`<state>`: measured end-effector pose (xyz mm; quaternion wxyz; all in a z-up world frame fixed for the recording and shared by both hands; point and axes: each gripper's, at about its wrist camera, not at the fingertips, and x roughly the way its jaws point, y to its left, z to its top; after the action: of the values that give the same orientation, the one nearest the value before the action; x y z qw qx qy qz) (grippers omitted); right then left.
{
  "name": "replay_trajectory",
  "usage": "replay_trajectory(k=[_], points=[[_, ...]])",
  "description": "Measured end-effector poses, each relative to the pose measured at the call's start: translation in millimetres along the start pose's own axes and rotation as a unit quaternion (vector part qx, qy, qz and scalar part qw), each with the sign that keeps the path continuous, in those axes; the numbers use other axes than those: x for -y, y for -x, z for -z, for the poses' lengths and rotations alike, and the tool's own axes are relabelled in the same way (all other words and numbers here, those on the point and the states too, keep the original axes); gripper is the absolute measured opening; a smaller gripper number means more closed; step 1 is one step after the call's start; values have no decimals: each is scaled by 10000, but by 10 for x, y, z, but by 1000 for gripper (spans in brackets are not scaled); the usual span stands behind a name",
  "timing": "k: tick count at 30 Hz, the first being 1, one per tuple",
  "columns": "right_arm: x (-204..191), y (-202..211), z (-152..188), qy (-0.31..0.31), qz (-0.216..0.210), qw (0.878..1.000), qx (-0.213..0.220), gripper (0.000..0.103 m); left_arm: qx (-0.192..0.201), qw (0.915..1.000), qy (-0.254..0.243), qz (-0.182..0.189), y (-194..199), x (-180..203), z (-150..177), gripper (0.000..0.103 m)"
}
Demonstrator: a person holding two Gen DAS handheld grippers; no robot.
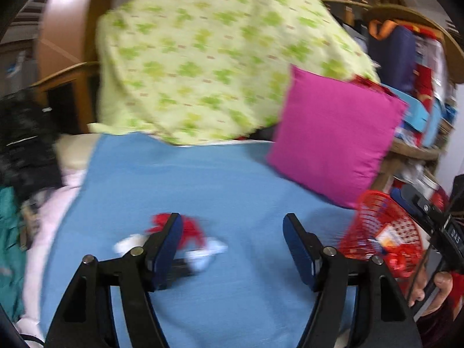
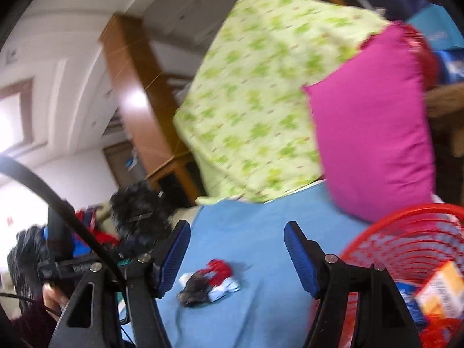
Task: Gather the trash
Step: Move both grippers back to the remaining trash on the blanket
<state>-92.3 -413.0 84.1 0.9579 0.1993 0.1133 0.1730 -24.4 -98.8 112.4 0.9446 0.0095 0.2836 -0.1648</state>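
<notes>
A small pile of crumpled trash (image 1: 200, 243), red, white and pale blue scraps, lies on the blue sheet (image 1: 232, 179). In the right wrist view the same pile (image 2: 210, 282) also shows a dark grey clump. My left gripper (image 1: 233, 223) is open just above the pile, and its left finger covers part of the scraps. My right gripper (image 2: 237, 232) is open too, with nothing pressed between its pads. A red mesh basket (image 1: 382, 232) stands at the sheet's right edge. In the right wrist view the basket (image 2: 406, 240) holds an orange-and-white carton (image 2: 443, 290) and red wrappers.
A magenta cushion (image 1: 333, 142) and a green-patterned pillow (image 1: 208, 63) lean at the back of the sheet. A black fuzzy garment (image 1: 26, 145) lies at the left, by a wooden frame (image 1: 72, 75). Crowded shelves (image 1: 420, 87) stand behind the basket. A hand (image 1: 435, 290) grips the other tool.
</notes>
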Motion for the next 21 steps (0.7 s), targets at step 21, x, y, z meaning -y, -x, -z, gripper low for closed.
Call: replay_trajectory(k=[21], points=[[-323, -1288, 726, -201, 132, 9843, -1751, 71, -423, 9856, 524, -1552, -380, -1208, 1061, 74]])
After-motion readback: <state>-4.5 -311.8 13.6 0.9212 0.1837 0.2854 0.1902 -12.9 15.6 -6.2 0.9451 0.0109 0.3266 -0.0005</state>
